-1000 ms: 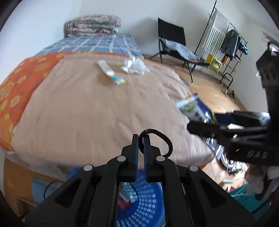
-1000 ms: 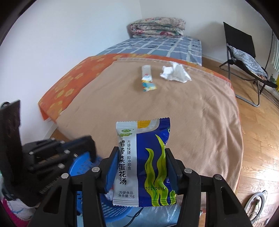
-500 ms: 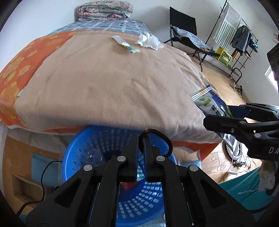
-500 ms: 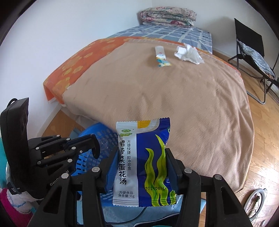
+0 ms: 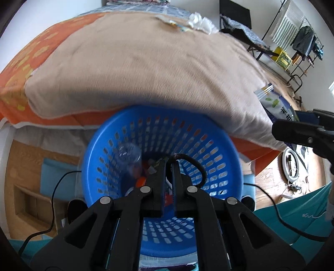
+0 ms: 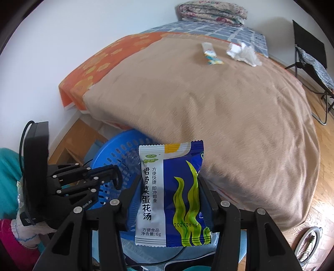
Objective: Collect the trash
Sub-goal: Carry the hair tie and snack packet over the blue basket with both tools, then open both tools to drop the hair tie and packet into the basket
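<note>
Left gripper (image 5: 168,164) clenched on black hair tie (image 5: 193,166) above blue basket (image 5: 100,150) rim, right gripper (image 6: 169,183) grasping soup packet (image 6: 170,196) beside bed edge (image 6: 229,187).

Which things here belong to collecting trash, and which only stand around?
For the job:
- blue basket
- soup packet in right gripper
- black hair tie in left gripper
- wrapper, crumpled tissue

Standing around:
- folding chair
- folded quilt
- drying rack

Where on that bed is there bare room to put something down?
Most of the tan blanket is bare, from its near edge up to the small wrapper and crumpled tissue. It is crowded at the blue basket, which already holds trash.
</note>
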The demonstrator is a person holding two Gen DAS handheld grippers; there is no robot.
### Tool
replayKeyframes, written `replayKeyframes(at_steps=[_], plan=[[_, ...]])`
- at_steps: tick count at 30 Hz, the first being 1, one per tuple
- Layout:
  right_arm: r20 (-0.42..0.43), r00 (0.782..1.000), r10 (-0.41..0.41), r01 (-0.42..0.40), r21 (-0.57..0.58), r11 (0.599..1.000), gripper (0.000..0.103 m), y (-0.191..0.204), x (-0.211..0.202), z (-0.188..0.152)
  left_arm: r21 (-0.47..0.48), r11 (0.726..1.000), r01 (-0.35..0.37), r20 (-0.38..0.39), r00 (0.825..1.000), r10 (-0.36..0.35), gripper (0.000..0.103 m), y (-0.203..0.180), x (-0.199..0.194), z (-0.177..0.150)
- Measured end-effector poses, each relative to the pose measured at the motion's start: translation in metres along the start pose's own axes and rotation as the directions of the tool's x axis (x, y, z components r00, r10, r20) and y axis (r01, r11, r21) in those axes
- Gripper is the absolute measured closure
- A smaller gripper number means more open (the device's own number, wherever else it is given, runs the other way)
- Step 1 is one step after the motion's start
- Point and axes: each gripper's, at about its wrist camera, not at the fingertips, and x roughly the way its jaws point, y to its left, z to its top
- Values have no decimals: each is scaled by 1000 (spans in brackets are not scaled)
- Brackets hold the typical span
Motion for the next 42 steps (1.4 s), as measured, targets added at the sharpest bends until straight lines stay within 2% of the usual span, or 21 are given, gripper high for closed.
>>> replayKeyframes(at_steps=[5,8,13,23,27,28,30,33,34,35,37,42], plan=[[-53,999,9,-12,-51,999,51,14,21,-4,-43,999,-26,-21,999,25,100,10,10,-4],[-86,996,17,-21,-53,998,51,19,34,-6,-87,994,-67,-40,997,64,100,24,16,-10],[-127,992,12,-20,-65,998,51,26,54,-7,-134,986,-96,-62,994,88,100,39,21,-16],[-147,989,-2,-6,-52,999,50,24,67,-8,-171,978,-117,-45,993,111,100,45,15,-15],[-156,988,2,-10,-51,999,45,26,70,-6,-153,978,-139,-59,990,131,100,41,18,-14],[-159,987,-2,-7,-52,999,43,26,71,-5,-158,977,-143,-60,989,135,100,42,18,-14],[-158,987,-20,11,-58,998,30,27,71,-4,-174,973,-151,-67,988,142,100,46,18,-13],[-152,988,-26,18,-59,998,28,27,68,-4,-194,969,-150,-71,988,139,98,51,17,-13],[-151,988,-26,17,-56,998,28,26,67,-4,-195,969,-149,-72,988,137,91,51,18,-13],[-149,989,-26,18,-56,998,28,26,66,-3,-193,970,-146,-74,988,134,78,50,18,-13],[-143,989,-29,20,-60,998,27,27,64,-3,-182,974,-136,-73,989,125,60,46,18,-13],[-124,992,-31,23,-59,998,25,26,58,-2,-174,976,-131,-63,991,122,60,44,17,-11]])
